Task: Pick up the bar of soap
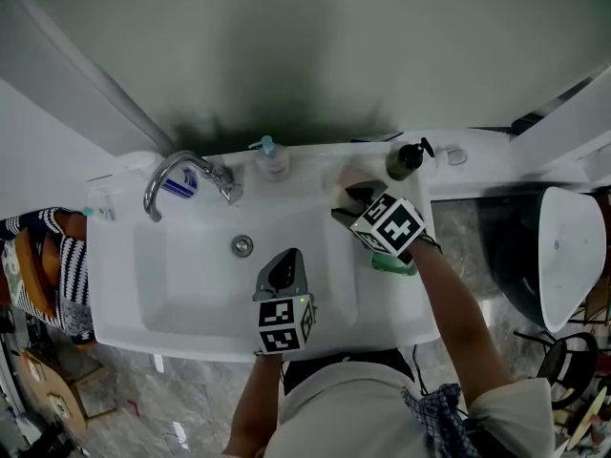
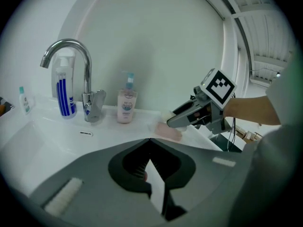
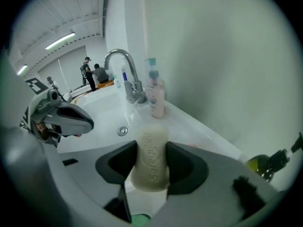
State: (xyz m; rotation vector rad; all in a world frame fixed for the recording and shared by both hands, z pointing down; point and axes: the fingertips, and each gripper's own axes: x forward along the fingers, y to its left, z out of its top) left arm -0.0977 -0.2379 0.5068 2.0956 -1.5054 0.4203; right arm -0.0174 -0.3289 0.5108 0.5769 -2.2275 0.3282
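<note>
1. The pick-up is judged to be at its lifting stage: the bar of soap [image 3: 150, 167] is already clamped in the right gripper [image 3: 151, 147] at the back right corner of the sink [image 1: 115, 284], near the dark pump bottle [image 1: 405, 159].
2. In the left gripper view the soap appears to be carried just above a flat pink item [image 2: 168, 132] on the ledge. Whether the two are quite apart cannot be told.
3. The right gripper's jaws are set wide, and their inner pads are pressed against the two long sides of the pale bar. The bar is held lengthwise, with its far end projecting beyond the jaw tips.
4. The left gripper [image 2: 150, 141] is seen over the front of the basin, its jaws brought together at the tips. Nothing is held or touched by it.
5. For the next move, a steady squeeze is called for while the bar is raised clear of the ledge. The soap is judged to be slippery, so a tilt or a slackened grip could let it slide out forward.
6. The faucet [image 1: 177, 175] and the pale pump bottle [image 1: 272, 158] are well apart from the raised bar, so no obstruction is expected.
</note>
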